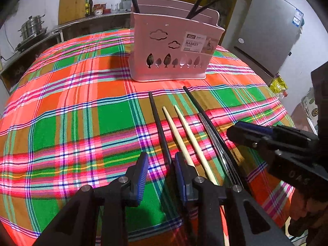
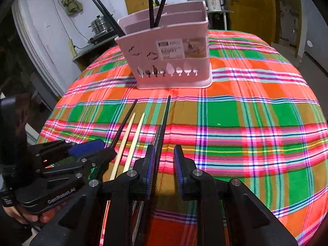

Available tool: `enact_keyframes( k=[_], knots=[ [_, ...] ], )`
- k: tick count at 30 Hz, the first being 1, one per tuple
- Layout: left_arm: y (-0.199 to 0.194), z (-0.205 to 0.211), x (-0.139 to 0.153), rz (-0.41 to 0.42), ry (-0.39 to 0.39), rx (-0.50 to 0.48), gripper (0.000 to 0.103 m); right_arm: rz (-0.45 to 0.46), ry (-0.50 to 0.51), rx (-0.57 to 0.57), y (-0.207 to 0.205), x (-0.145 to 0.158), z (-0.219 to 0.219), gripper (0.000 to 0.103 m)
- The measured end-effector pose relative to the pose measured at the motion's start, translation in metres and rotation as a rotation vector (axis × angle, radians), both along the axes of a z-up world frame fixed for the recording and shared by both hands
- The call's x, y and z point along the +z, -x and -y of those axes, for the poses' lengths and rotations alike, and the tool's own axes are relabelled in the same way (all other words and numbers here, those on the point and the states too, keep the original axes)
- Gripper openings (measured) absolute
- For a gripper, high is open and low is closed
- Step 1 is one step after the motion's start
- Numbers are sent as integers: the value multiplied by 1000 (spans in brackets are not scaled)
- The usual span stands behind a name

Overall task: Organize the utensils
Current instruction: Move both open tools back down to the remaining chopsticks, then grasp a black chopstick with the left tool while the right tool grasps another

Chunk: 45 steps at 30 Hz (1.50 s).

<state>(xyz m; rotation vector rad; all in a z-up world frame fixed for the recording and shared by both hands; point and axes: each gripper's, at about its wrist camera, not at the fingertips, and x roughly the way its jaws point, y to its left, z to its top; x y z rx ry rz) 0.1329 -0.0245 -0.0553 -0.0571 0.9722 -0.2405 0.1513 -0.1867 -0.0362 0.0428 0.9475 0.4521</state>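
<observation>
A pink utensil basket [image 1: 174, 61] [image 2: 170, 61] stands on the plaid tablecloth [image 1: 71, 123], with black chopsticks upright in it. In front of it lie a black chopstick [image 1: 157, 119] [image 2: 125, 121], two wooden chopsticks [image 1: 176, 131] [image 2: 131, 137], a metal pair [image 1: 213, 139] [image 2: 156, 137] and another black chopstick [image 1: 196, 104] [image 2: 165, 119]. My left gripper [image 1: 161, 174] [image 2: 96, 149] is open and low over the cloth, the left black chopstick running between its jaws close to the right pad. My right gripper [image 2: 164, 164] [image 1: 246, 131] is open, the right black chopstick lying just inside its left pad.
A grey fridge [image 1: 266, 37] stands to the right of the table. A counter with a steel steamer pot [image 1: 32, 26], bottles and a wooden board runs along the far wall. A kettle [image 2: 214, 0] sits on a stand near a yellow door. The table edge curves away on both sides.
</observation>
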Motion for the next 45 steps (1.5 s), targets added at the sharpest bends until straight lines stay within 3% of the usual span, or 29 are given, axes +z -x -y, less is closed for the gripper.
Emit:
enact_keyframes(
  k=[9,45],
  knots=[
    [-1,-3,-1,1,5,8,26,-25,22,-2,-6,-11,-4,20],
    [-32,-6,1,-46,7,24,22,-44,85,-31,-28,-10,-8,20]
  ],
)
